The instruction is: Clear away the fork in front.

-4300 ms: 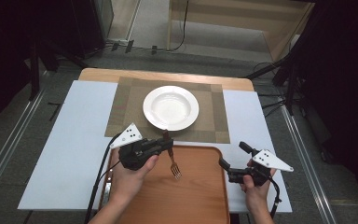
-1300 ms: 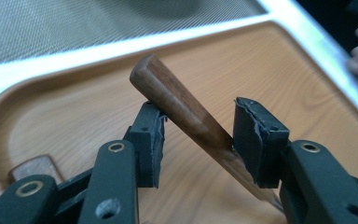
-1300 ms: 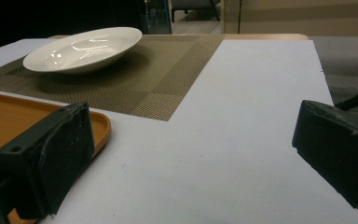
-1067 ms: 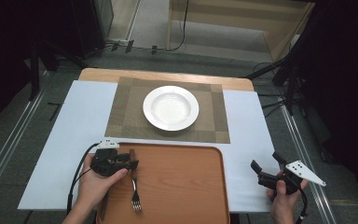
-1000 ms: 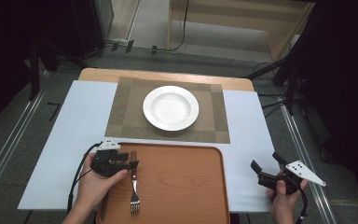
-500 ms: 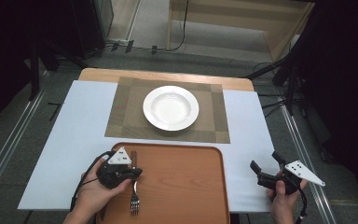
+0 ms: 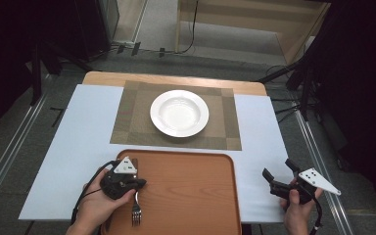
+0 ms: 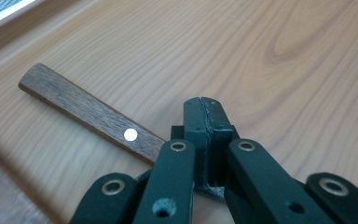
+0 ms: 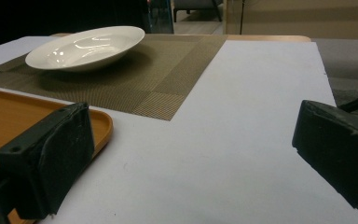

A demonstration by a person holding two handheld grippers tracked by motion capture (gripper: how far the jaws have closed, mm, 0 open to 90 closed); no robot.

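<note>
From above, my left gripper (image 7: 138,183) sits low over the near left part of the wooden tray (image 7: 191,196), with the fork (image 7: 136,211) lying under it, tines toward me and close to the tray's near edge. That view hides the jaws' tips. My left gripper view fills in the rest: the two jaws are clenched pad against pad on the fork's metal neck, just where the dark wooden handle (image 8: 91,112) ends, and the handle runs off flat on the tray. The jaws have just been closing onto the fork.

My right gripper (image 7: 280,176) rests off the tray on the white table cover (image 7: 78,127), well apart from the fork. Its own view shows the jaws released and wide, with bare white cover between them, the tray's corner rim (image 9: 103,125) just beside one jaw, and the white plate (image 9: 85,46) standing on the woven placemat (image 9: 168,70) farther off.

The tray's middle and right are bare. The cover's right edge runs near my right hand (image 7: 297,215).
</note>
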